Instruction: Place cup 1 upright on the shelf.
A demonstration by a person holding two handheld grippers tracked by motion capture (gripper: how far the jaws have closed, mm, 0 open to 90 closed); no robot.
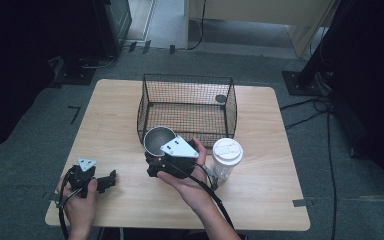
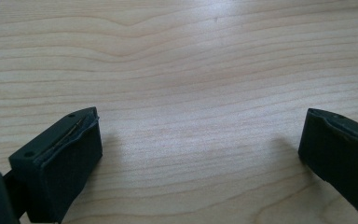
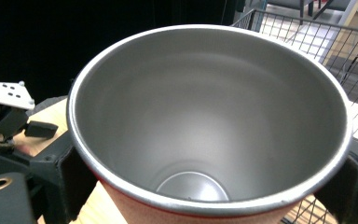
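My right gripper (image 1: 156, 156) is shut on a steel cup (image 1: 158, 139) with a red outside. It holds the cup upright just above the table, in front of the wire basket (image 1: 187, 77). In the right gripper view my right gripper (image 3: 205, 189) has its two black jaws pressing on opposite sides of the cup (image 3: 205, 116), which is empty and open towards the camera. My left gripper (image 1: 108, 181) rests near the table's front left corner. In the left gripper view my left gripper (image 2: 200, 154) has its jaws wide apart over bare wood, with nothing between them.
A clear cup with a white lid (image 1: 226, 153) stands right beside my right hand. The black wire basket holds a small dark round object (image 1: 221, 98) in its back right corner. The wooden table (image 1: 115, 115) stands on grey carpet with cables on the floor to the right.
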